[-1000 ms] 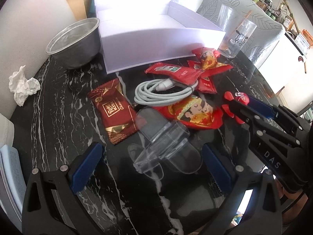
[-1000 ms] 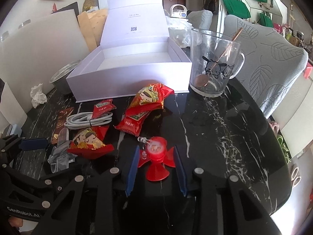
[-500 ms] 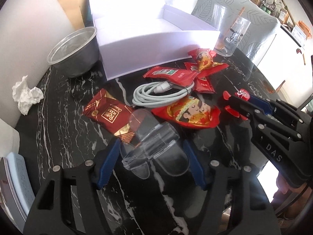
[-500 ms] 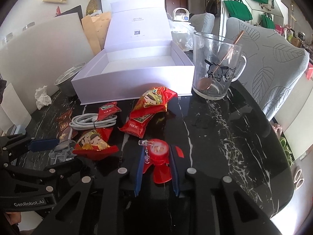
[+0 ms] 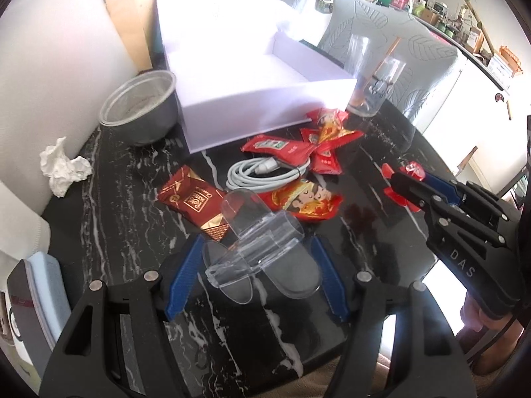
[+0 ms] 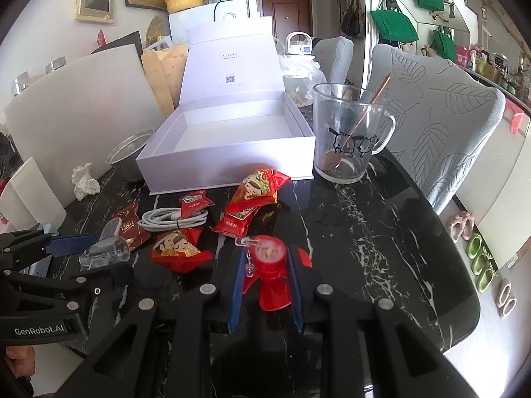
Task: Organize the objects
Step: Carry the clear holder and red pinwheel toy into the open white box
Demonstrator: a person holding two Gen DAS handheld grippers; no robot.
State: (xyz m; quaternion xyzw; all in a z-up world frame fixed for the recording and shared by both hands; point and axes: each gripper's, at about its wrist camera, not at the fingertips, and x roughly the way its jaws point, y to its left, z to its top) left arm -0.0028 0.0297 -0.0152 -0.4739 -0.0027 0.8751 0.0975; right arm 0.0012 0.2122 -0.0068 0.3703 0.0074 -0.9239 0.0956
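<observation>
My left gripper (image 5: 255, 265) is shut on a clear plastic piece (image 5: 262, 248) and holds it just above the black marble table (image 5: 116, 199). My right gripper (image 6: 265, 282) is shut on a small red toy (image 6: 270, 265) with a clear clip, lifted off the table. An open white box (image 6: 232, 146) stands at the back. Red snack packets (image 6: 255, 195), a coiled white cable (image 6: 172, 220) and a dark red packet (image 5: 195, 199) lie between the box and the grippers.
A metal bowl (image 5: 139, 112) and a crumpled tissue (image 5: 63, 169) sit left of the box. A glass mug (image 6: 348, 139) with a spoon stands right of the box. A grey chair (image 6: 438, 126) stands behind the table's right edge.
My left gripper closed on the clear plastic piece and raised it. My right gripper closed on the red toy and lifted it.
</observation>
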